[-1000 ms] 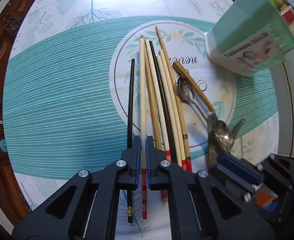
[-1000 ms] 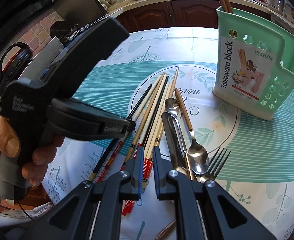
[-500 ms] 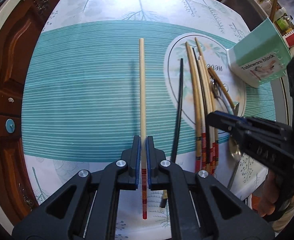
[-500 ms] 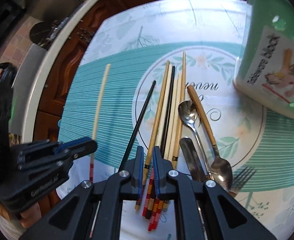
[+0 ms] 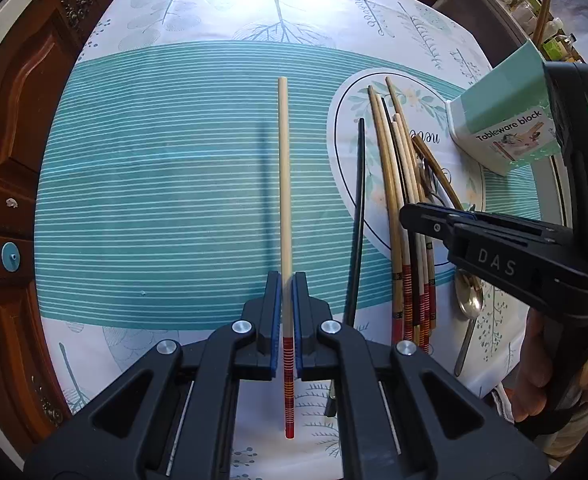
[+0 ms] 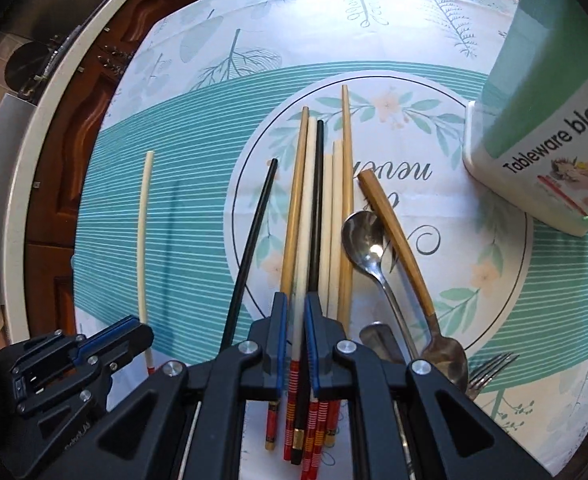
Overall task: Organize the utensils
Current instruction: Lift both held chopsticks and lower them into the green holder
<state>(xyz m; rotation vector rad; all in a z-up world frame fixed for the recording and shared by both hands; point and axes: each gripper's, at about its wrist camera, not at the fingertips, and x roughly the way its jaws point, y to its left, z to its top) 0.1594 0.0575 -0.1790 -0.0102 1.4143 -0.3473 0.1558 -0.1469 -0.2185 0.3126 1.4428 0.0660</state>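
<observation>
The left hand-held gripper (image 5: 287, 320) clamps a pale chopstick (image 5: 283, 184) with a red-banded end, held well left of the chopstick bundle (image 6: 318, 208). The right hand-held gripper (image 6: 294, 340) sits narrow around a cream chopstick (image 6: 304, 216) in that bundle; whether it grips is unclear. Right of the bundle lie spoons (image 6: 364, 240), and a fork (image 6: 490, 368) half hidden. The green tableware block (image 6: 546, 112), cut off by the frame edge, stands far right on the surface (image 6: 182, 216).
</observation>
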